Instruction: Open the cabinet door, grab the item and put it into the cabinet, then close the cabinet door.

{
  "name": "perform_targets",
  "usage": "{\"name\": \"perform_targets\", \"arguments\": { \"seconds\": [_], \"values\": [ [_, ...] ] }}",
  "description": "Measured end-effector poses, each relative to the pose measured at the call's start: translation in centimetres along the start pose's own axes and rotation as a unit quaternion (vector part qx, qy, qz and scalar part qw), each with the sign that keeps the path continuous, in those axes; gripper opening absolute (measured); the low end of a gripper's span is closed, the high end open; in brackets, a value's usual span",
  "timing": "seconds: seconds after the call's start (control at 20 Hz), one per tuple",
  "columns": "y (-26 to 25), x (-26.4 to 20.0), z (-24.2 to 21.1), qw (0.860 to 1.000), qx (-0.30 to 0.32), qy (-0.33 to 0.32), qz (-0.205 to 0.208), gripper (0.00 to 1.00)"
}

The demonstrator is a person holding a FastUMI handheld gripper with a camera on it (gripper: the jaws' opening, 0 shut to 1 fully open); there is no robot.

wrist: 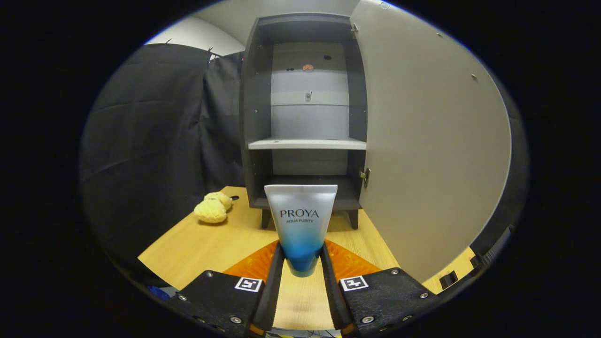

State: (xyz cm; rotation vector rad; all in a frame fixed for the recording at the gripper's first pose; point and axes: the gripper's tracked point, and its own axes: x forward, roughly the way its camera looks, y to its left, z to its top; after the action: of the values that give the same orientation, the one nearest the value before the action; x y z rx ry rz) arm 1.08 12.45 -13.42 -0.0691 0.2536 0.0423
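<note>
A white-to-blue cosmetic tube [300, 220] stands upright between my two fingers, cap end down, flat crimped end up. My gripper [302, 258] is shut on the tube, pressing its blue lower part from both sides, a little above the wooden table [197, 244]. Beyond the tube stands a small dark grey cabinet [257, 117] on short legs, with one pale shelf [306, 144] across its middle. Its door [432, 155] is swung wide open to the right, with the pale inner face toward me. The bottom compartment lies just behind the tube's top edge.
A yellow plush toy [212, 208] lies on the table left of the cabinet's foot. Black cloth [150, 141] hangs along the left side. The open door stands close on the right, reaching forward past my fingers.
</note>
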Motion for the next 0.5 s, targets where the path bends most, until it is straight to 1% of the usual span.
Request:
{"name": "perform_targets", "arguments": {
  "seconds": [0.15,0.35,0.5],
  "values": [
    [-0.1,2.5,4.5,1.000,0.003,-0.003,-0.004,0.46],
    [0.4,6.9,10.8,0.999,0.006,-0.030,-0.009,0.46],
    [0.7,11.0,16.8,0.998,0.022,-0.057,-0.006,0.46]
  ]
}}
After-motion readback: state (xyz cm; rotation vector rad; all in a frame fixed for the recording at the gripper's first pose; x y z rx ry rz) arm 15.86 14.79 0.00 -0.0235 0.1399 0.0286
